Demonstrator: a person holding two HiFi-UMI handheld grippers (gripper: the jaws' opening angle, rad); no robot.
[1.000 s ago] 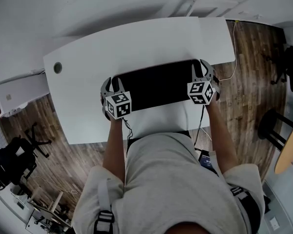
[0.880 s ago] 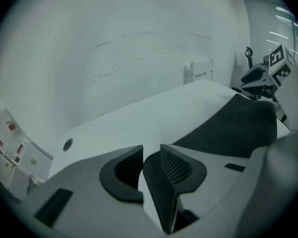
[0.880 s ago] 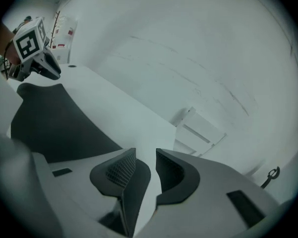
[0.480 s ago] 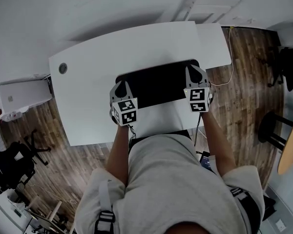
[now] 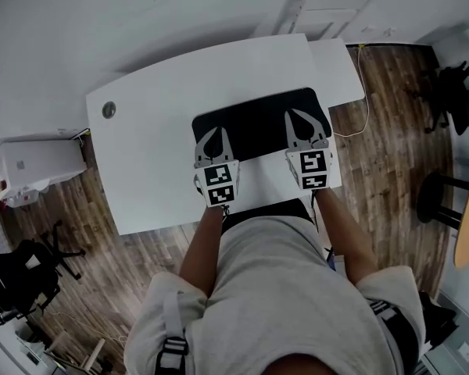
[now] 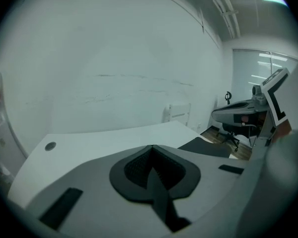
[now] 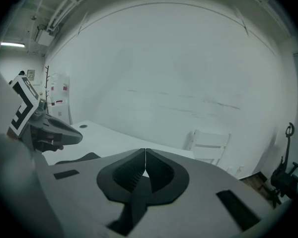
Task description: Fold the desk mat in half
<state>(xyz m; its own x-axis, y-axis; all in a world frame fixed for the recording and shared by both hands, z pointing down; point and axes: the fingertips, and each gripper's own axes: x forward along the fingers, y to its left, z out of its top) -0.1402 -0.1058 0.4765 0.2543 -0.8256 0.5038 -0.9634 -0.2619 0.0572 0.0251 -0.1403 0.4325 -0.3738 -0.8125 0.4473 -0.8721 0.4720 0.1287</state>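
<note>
1. Desk mat [image 5: 258,123] lies black and mostly flat on the white table [image 5: 148,131], in the upper middle of the head view, with its long sides running left to right.
2. At the mat's lower left is the left gripper [image 5: 216,133], and at its lower right is the right gripper [image 5: 297,119]. The jaws of both have just been closing and now stand together. Each has a thin dark strip nipped between its pads, which I take to be the mat's near edge.
3. To my eye the fold has barely begun. The near edge is gripped at two spots and seems a little raised, but no half lies over the other yet. That edge has yet to be carried across to the far edge, lined up and let go.
4. I count one mat, one table, two grippers, and one round hole [image 5: 109,109] in the table top, towards the left of the frame.
</note>
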